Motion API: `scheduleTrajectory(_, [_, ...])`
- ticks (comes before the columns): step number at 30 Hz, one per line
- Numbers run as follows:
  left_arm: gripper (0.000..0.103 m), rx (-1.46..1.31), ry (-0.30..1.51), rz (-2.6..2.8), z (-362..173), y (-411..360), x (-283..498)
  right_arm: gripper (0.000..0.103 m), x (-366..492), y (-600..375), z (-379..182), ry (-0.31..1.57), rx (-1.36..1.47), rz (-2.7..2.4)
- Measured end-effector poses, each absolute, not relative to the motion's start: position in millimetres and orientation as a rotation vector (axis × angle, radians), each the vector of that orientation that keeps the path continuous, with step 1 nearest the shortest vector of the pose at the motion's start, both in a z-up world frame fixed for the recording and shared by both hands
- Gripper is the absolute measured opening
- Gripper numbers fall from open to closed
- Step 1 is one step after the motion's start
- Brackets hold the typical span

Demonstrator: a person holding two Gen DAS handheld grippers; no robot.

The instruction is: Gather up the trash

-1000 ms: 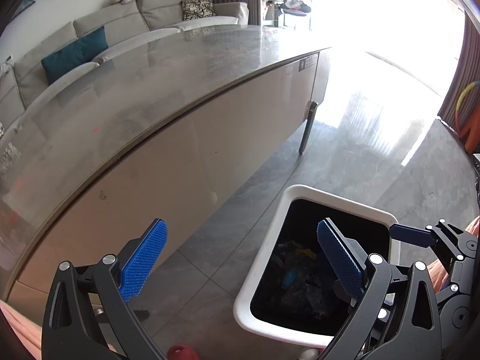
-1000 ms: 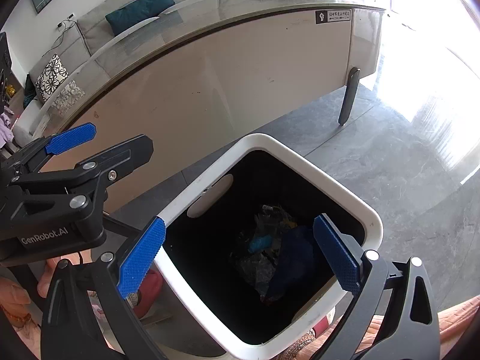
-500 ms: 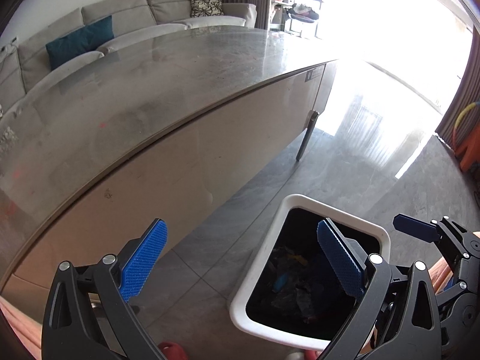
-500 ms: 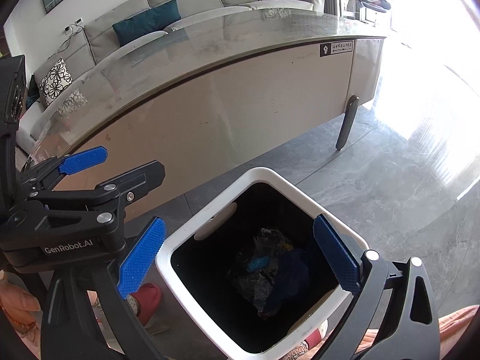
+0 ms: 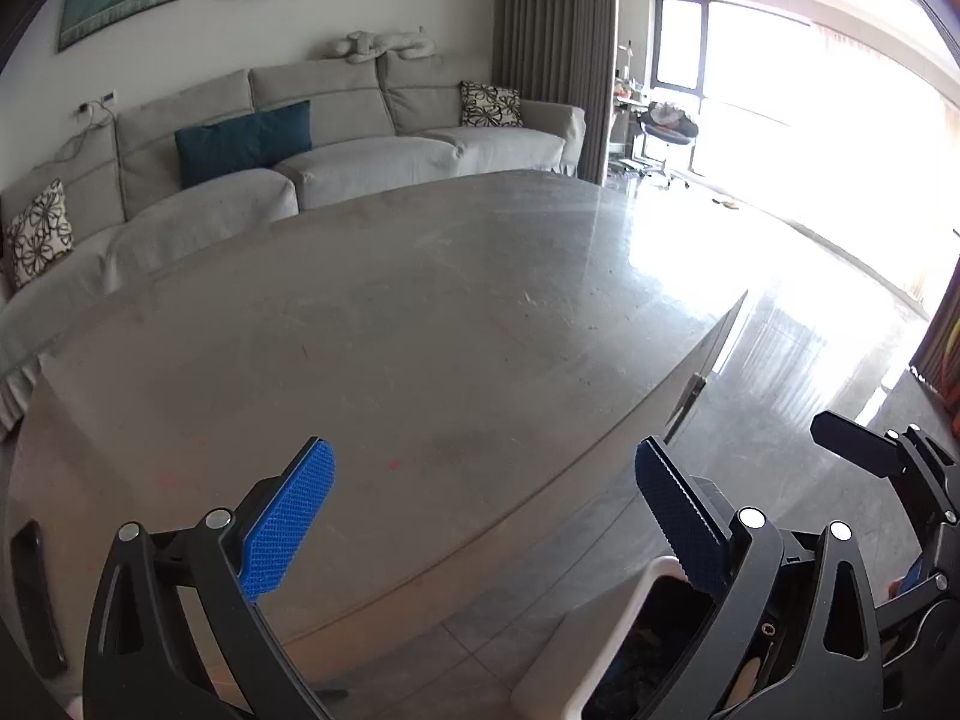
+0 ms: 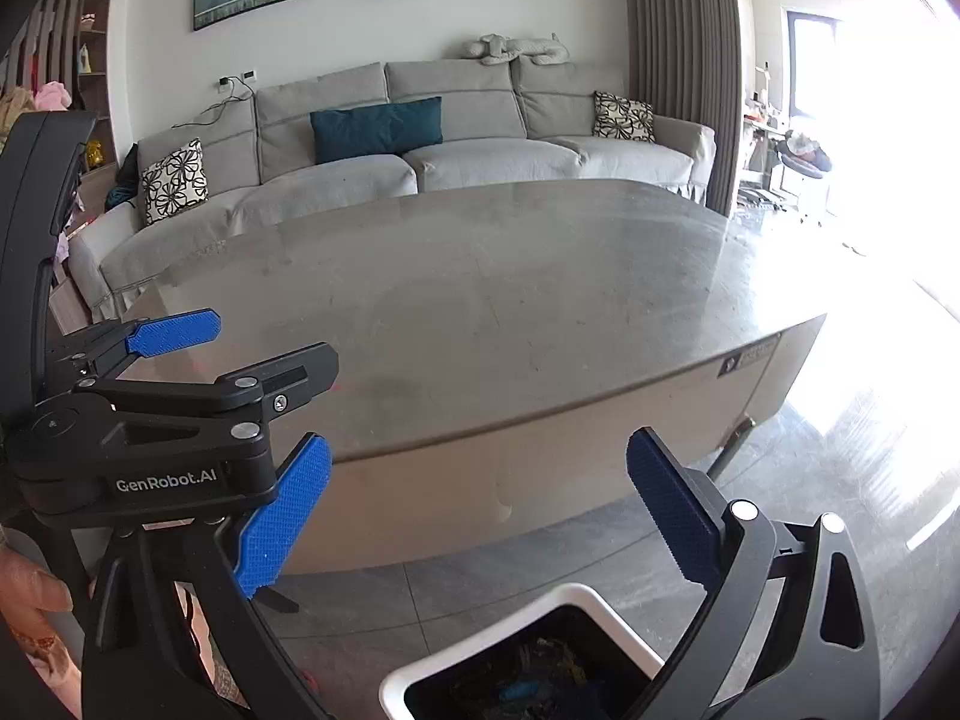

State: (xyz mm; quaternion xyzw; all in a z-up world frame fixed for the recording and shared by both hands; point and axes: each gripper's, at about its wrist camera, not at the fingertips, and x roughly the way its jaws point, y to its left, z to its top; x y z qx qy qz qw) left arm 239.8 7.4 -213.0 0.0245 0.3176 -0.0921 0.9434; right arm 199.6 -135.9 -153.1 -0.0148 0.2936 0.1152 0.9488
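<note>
The white trash bin (image 6: 576, 595) stands on the floor below the table, cut off by the bottom edge of the right wrist view. Dark crumpled trash (image 6: 540, 678) with a blue scrap lies inside it. My right gripper (image 6: 477, 510) is open and holds nothing, raised above the bin and facing the table. In the left wrist view only the bin's rim (image 5: 606, 648) shows at the bottom. My left gripper (image 5: 486, 510) is open and holds nothing, over the table's near edge. It also shows from the side as the left gripper (image 6: 270, 342), left of the right one.
A long grey stone table (image 5: 420, 330) fills the middle of both views, its top bare. A grey sofa (image 6: 480, 162) with cushions runs behind it. Glossy floor (image 5: 780, 372) spreads to the right toward bright windows. A hand (image 6: 30, 588) shows at the left edge.
Both grippers have lifted and tilted up away from the bin. The bin has dropped to the bottom of both views, and the table top and sofa now fill them. Both stay open.
</note>
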Motion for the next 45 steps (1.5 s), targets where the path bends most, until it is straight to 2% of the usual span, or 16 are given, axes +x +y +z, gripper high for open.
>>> scheduleTrajectory(12, [0.100, 0.012, 0.475, -0.090, -145, 62, 277, 0.098, 249, -78, -97, 0.388, -0.112, 0.267])
scheduleTrajectory(22, [0.100, 0.003, 0.451, -0.031, -147, 92, 284, 0.098, 262, -59, -107, 0.412, -0.064, 0.248])
scheduleTrajectory(45, [0.100, -0.033, 0.474, 0.018, -144, 123, 288, 0.098, 250, -51, -93, 0.391, -0.079, 0.218])
